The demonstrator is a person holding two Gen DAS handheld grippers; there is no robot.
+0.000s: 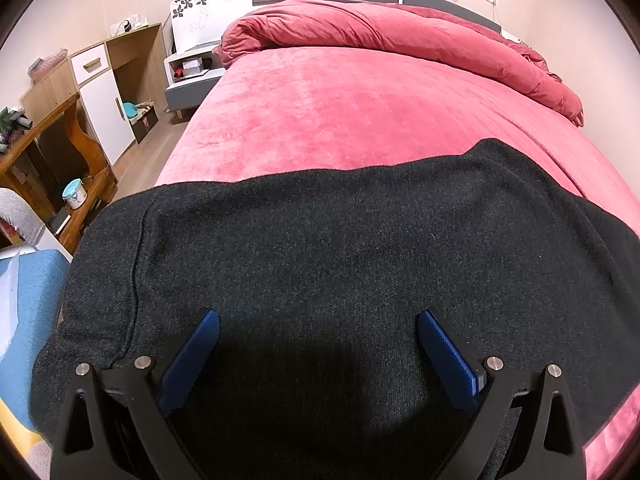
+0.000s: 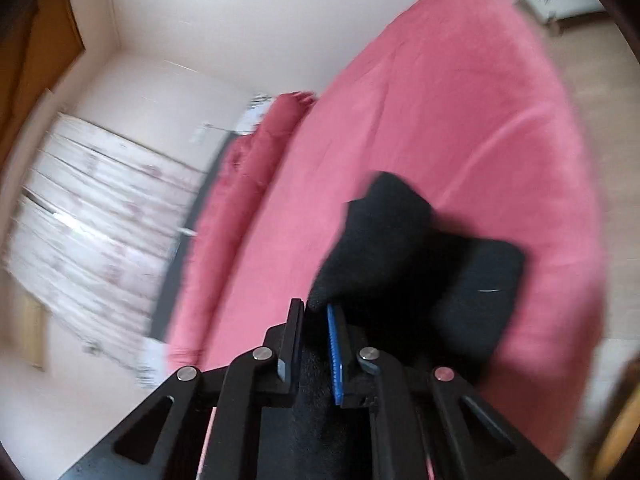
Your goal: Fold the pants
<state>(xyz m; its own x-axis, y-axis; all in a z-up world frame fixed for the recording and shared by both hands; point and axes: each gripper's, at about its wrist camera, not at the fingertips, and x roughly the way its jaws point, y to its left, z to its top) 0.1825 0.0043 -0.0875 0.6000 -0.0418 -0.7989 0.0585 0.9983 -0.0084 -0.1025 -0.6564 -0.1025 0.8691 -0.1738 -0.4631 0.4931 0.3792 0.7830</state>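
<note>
Dark charcoal pants (image 1: 320, 240) lie spread flat across the near end of a pink bed (image 1: 340, 112), with a seam down their left side. My left gripper (image 1: 319, 314) hovers low over them, its blue pads (image 1: 204, 344) wide apart and nothing pinched between them. The right wrist view is blurred. There my right gripper (image 2: 315, 305) is shut on a fold of the black pants (image 2: 400, 248), which rises in a bunched peak ahead of the fingers, above the pink bed (image 2: 460, 100).
A rolled pink quilt (image 1: 400, 36) lies along the headboard. Left of the bed stand a nightstand (image 1: 192, 76), a white-doored cabinet (image 1: 104, 100) and a wooden desk (image 1: 52, 140). A blue cloth (image 1: 28, 308) sits at lower left. A curtain (image 2: 88, 208) hangs behind the bed.
</note>
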